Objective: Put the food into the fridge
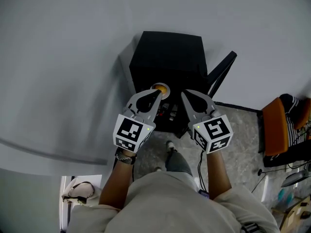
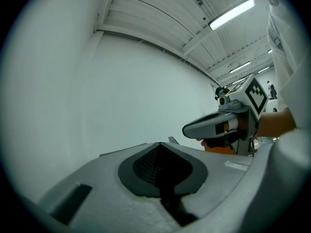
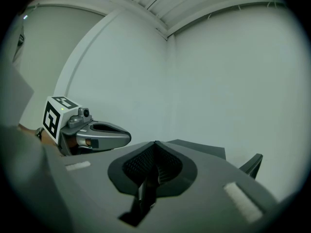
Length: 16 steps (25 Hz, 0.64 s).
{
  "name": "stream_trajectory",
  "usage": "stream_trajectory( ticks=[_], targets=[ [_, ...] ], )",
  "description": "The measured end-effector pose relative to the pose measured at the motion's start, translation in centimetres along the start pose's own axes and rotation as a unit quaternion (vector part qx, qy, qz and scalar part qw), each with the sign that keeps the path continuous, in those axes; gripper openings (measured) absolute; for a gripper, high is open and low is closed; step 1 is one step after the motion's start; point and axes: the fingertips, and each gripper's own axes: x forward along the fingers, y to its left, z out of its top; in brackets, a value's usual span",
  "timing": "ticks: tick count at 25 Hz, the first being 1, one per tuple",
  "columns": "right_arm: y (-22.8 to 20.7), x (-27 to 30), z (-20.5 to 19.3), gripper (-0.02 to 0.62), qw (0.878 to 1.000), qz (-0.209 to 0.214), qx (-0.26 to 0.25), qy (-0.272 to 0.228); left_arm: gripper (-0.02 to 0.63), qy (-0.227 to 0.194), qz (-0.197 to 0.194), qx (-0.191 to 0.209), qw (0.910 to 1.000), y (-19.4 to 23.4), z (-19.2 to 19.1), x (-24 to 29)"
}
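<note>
A small black fridge point(image 1: 165, 57) stands on the floor against the white wall, its door point(image 1: 221, 74) swung out to the right. I hold both grippers side by side above its open front. My left gripper point(image 1: 156, 94) is shut with nothing between its jaws point(image 2: 163, 181). A round yellow-orange thing point(image 1: 161, 88) shows just past its tip; what it is I cannot tell. My right gripper point(image 1: 186, 96) is shut too and holds nothing point(image 3: 149, 174). Small items point(image 1: 168, 111) sit in the dark fridge opening below the grippers. Each gripper view shows the other gripper point(image 2: 218, 126) point(image 3: 97, 136) against the wall.
An orange chair point(image 1: 273, 129) with a striped cloth stands at the right on the grey stone floor point(image 1: 243, 130). A cable point(image 1: 200, 166) runs along the floor beside my right arm. A light bag point(image 1: 77, 191) lies at the lower left. The white wall point(image 1: 63, 72) fills the left.
</note>
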Motion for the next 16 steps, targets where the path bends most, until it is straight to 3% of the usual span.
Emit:
stream_trajectory(
  ticks=[16],
  targets=[
    [1.0,0.4,-0.4,0.005,1.000,0.003,-0.008,0.006,0.003,0.005,0.002,-0.001,1.0000,0.5,-0.6,-0.8]
  ],
)
